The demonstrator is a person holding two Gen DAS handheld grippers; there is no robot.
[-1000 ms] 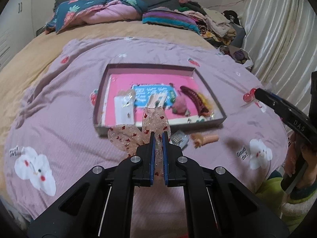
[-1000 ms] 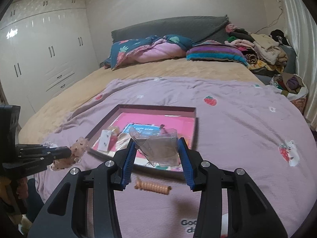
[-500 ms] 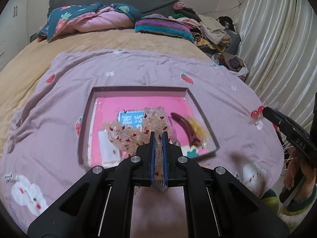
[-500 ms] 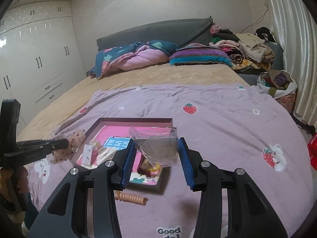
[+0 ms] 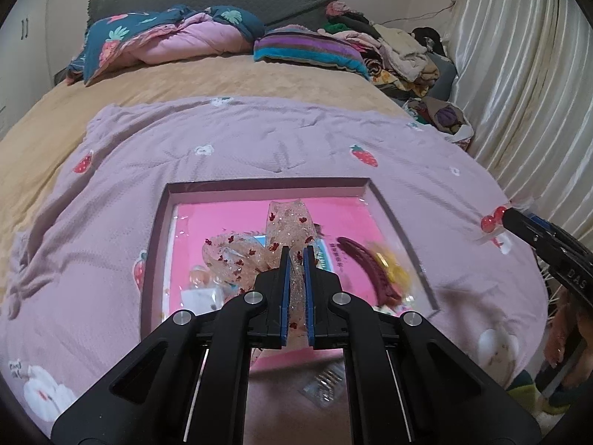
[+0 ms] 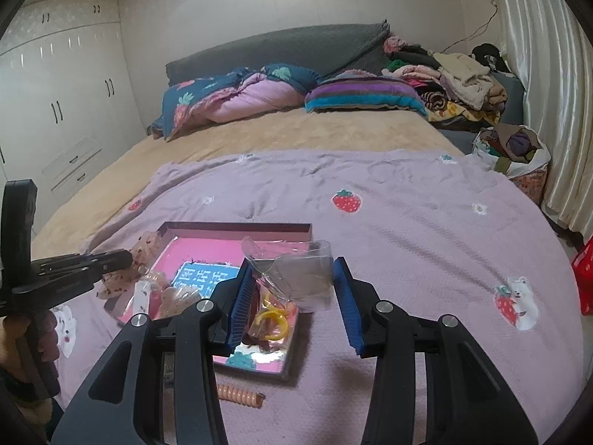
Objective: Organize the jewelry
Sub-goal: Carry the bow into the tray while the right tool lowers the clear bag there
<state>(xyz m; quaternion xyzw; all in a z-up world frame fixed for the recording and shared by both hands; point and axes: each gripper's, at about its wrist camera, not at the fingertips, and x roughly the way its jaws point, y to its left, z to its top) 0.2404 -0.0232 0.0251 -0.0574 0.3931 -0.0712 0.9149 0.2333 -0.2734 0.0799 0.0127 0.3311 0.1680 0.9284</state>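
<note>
A shallow box with a pink lining lies on the lilac blanket. In it are a dark red hair claw, a yellow ring and a blue card. My left gripper is shut on a sheer bow with red prints and hangs over the box's middle. It shows in the right wrist view too, the left gripper with the bow at the box's left edge. My right gripper is shut on a clear plastic packet over the box's right side. Red cherries show in that packet.
An orange coil hair tie and a small clear packet lie on the blanket in front of the box. Pillows and a folded quilt sit at the headboard, a clothes pile at the back right. A curtain hangs on the right, a wardrobe stands on the left.
My left gripper has carried the bow forward from the box's near edge to over its middle. My right gripper has brought the packet closer, over the box's right side.
</note>
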